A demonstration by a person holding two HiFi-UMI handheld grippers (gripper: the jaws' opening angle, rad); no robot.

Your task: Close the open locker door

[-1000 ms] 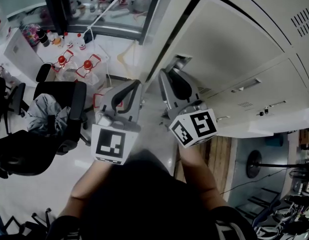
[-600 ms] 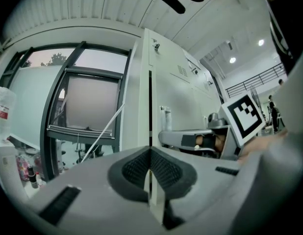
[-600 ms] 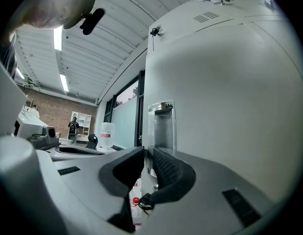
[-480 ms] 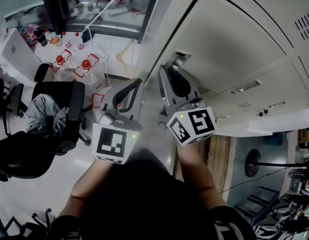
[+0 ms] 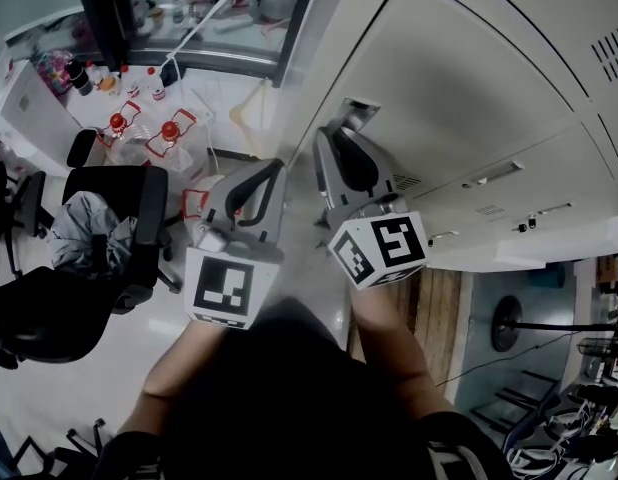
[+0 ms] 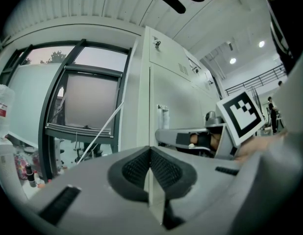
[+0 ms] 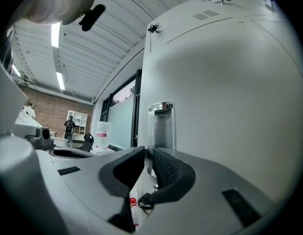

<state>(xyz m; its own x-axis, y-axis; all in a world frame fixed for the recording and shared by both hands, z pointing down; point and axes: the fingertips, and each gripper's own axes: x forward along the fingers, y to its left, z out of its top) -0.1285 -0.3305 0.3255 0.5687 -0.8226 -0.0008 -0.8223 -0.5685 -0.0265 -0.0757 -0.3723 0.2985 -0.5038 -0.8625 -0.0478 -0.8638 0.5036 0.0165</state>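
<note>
Held left gripper (image 6: 150, 153) pinched shut, empty, beside right gripper (image 7: 144, 153); held right jaws at narrow slit, level with locker door (image 5: 459, 78) edge near handle (image 7: 161, 124).

No word, number or brand can be read anywhere. The nearest thing to a sign is the black-and-white block pattern on the cube (image 5: 381, 250) of the right claw (image 5: 332, 136), close against the locker (image 5: 459, 88). The same kind of pattern is on the cube (image 5: 221, 288) of the left claw (image 5: 276, 166), on the side away from the locker; these are codes, not letters. A bottle (image 6: 1, 106) far left of the locker wears a red label whose print is too small to make out.
</note>
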